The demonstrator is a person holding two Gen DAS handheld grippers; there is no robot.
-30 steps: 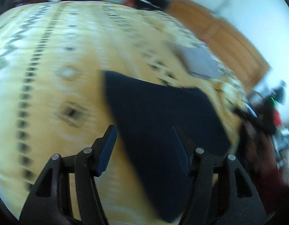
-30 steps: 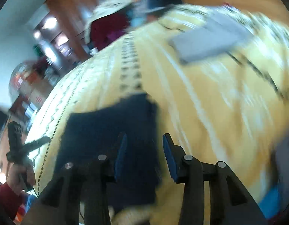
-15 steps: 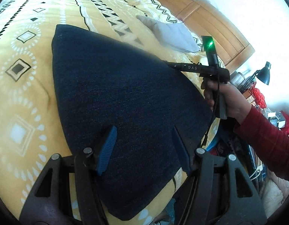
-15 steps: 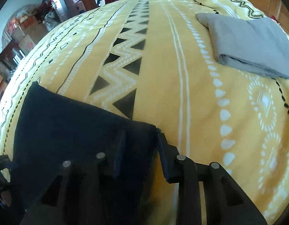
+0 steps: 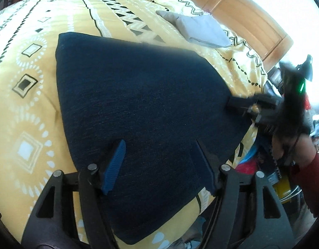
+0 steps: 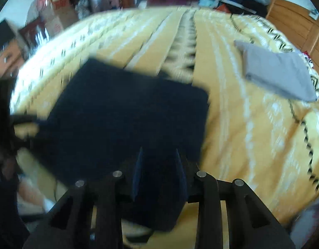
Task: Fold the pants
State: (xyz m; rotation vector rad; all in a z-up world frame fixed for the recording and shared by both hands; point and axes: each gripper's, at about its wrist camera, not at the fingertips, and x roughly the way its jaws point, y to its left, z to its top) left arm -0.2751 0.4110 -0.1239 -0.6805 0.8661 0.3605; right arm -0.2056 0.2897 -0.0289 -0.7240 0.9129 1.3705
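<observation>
Dark navy fabric is filling the middle of both views: the folded pants (image 5: 142,103) are lying flat on the bed (image 5: 30,103), on a yellow bedspread (image 6: 252,134) patterned with white and black diamonds and zigzags, near the edge of the mattress. No brand, label or writing is readable in either view at this moment. The pants are showing a fine, slightly heathered weave, a smooth top layer and rounded far corners, forming a broad folded slab. The left hand-held gripper (image 5: 159,164) is hanging just over the near part of the pants with its blue-padded fingers (image 5: 114,166) spread wide, gripping nothing. The right hand-held gripper (image 6: 159,172) is standing with its jaws partly apart over the near edge of the pants; the picture is blurred and I cannot tell whether cloth is pinched between them. In the left wrist view the right hand-held gripper (image 5: 240,103) is appearing smeared at the right corner of the pants, with a green light glowing on it. A folded grey garment (image 5: 200,29) is lying well apart, toward the wooden headboard (image 5: 252,27). Compared with half a second ago, the right wrist view is showing far more of the pants, now from farther back, and the right hand-held gripper's jaws are standing wider.
</observation>
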